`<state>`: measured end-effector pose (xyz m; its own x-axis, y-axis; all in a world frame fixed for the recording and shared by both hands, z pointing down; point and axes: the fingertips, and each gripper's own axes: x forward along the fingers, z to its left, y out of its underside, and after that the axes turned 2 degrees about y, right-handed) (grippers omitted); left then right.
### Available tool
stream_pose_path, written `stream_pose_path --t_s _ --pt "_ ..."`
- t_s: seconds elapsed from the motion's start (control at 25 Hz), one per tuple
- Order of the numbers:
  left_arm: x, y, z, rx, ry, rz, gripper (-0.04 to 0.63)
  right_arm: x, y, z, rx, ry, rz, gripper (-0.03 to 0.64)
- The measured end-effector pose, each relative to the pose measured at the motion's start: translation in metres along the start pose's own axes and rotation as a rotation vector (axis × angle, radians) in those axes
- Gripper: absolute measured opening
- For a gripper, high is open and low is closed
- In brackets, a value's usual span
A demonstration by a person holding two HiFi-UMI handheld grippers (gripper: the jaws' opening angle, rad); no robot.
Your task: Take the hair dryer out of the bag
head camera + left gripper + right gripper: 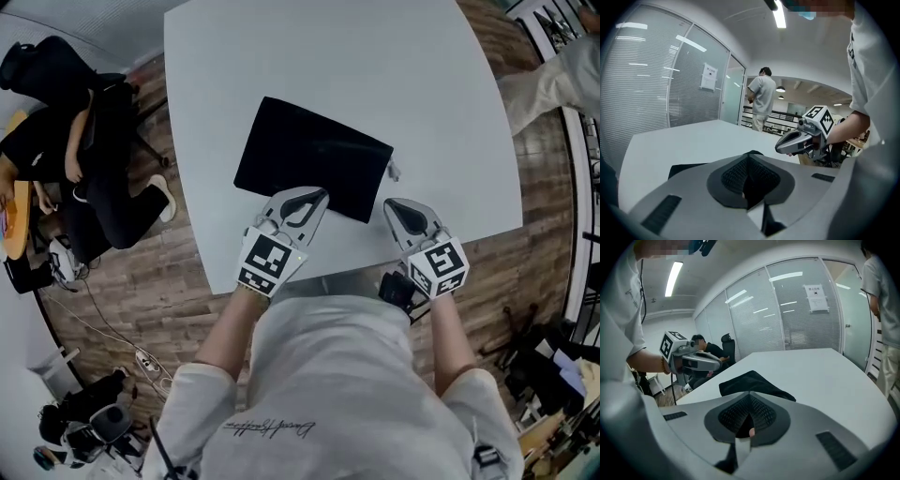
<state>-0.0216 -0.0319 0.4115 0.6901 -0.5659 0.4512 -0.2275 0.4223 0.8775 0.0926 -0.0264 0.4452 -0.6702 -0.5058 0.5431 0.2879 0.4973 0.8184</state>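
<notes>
Both tools are clenched with nothing between the jaws. The left tool (317, 197) hangs over the near edge of the bag (314, 155). The right tool (394, 206) sits just off the bag's near right corner, close to a small white tab (393, 172).

The bag lies flat ahead of both tools. It is black and looks like limp cloth, so it will probably slump and drag rather than hold its shape. The hair dryer is not visible and is presumably inside. It should be hard, smooth and heavier than the bag, so one tool would best pin the cloth at the mouth while the other draws the dryer out by its handle. I cannot tell which edge opens.

The pale desk (281, 56) looks smooth, so the bag may slide. Beyond it are a wooden floor (141, 272), a glass wall (801, 310) with blinds, a seated person (84, 169) and a standing one (761, 101).
</notes>
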Motion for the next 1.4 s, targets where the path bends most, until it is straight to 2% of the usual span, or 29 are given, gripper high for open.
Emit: stream_pose_path --t_s 0.4,0.52,0.6,0.84,0.96,1.04,1.2,1.28,1.36,1.4 --pt "0.037 0.025 0.006 0.066 0.081 0.106 0.054 0.036 0.032 -0.022 -0.020 0.009 0.104 0.025" --pt "0.045 0.033 -0.001 0.100 0.120 0.158 0.097 0.040 0.037 -0.025 -0.012 0.006 0.109 0.023" --pt "0.052 0.039 -0.008 0.151 0.150 0.199 0.131 0.039 0.038 -0.027 -0.013 0.002 0.108 0.024" --pt "0.059 0.063 -0.018 0.396 0.232 0.367 0.250 0.044 0.040 -0.032 -0.025 -0.012 0.116 0.024" --pt "0.060 0.073 -0.017 0.485 0.249 0.428 0.249 0.048 0.042 -0.036 -0.067 -0.003 0.129 0.023" --pt "0.061 0.077 -0.017 0.537 0.250 0.458 0.224 0.050 0.041 -0.037 -0.110 -0.003 0.137 0.023" --pt "0.063 0.081 -0.015 0.615 0.219 0.486 0.095 0.053 0.038 -0.041 -0.152 -0.007 0.140 0.025" --pt "0.063 0.076 -0.013 0.622 0.191 0.465 0.025 0.053 0.038 -0.043 -0.172 -0.006 0.146 0.023" --pt "0.062 0.064 -0.010 0.584 0.157 0.423 0.025 0.054 0.036 -0.040 -0.184 -0.021 0.148 0.024" --pt "0.061 0.059 -0.006 0.554 0.143 0.411 0.058 0.055 0.034 -0.037 -0.186 -0.032 0.146 0.025"
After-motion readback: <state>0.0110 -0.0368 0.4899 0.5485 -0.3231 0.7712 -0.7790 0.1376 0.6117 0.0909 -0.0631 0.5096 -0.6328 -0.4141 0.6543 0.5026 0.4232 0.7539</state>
